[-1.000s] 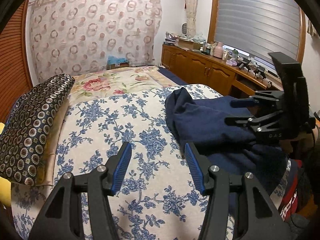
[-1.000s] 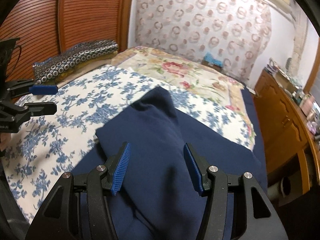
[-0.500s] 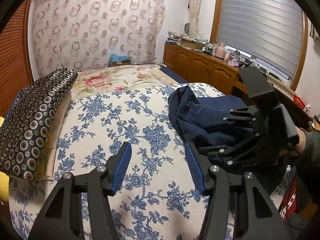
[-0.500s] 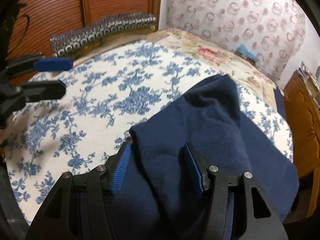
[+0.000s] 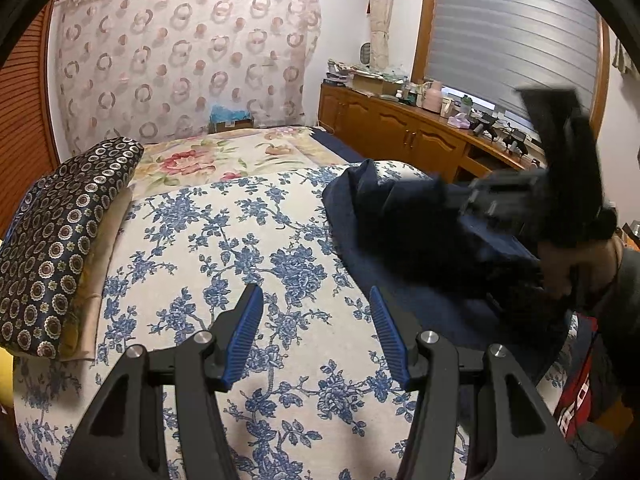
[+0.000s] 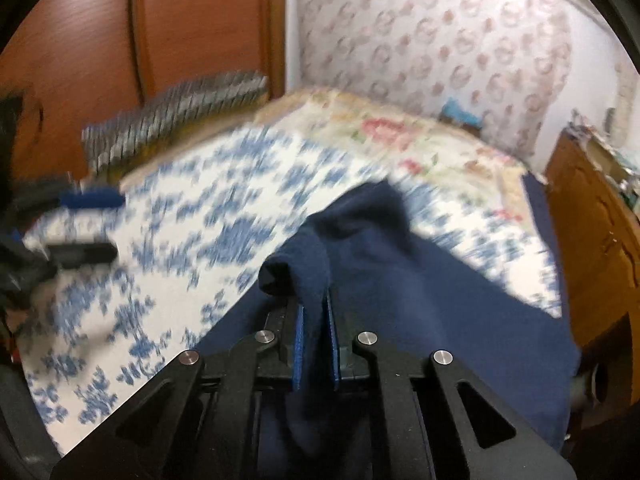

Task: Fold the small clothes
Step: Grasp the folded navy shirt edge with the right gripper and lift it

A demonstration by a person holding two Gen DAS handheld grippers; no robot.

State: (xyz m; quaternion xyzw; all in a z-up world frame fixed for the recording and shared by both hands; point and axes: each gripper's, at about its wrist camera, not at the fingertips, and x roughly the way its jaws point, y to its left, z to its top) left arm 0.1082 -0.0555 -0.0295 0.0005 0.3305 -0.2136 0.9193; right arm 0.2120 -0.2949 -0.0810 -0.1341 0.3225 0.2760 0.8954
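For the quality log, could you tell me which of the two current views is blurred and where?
Right wrist view: motion blur smears the floral bedspread; the right gripper, shut on the navy garment, stays sharp. Left wrist view: mostly sharp, left gripper open; only the right gripper is smeared.

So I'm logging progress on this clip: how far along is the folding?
Barely begun. Done: nothing is folded, and the navy garment lies crumpled on the floral bedspread. In hand: the right gripper is shut on a fold of it. The left gripper is open and holds nothing. Left: spreading it flat and every fold.
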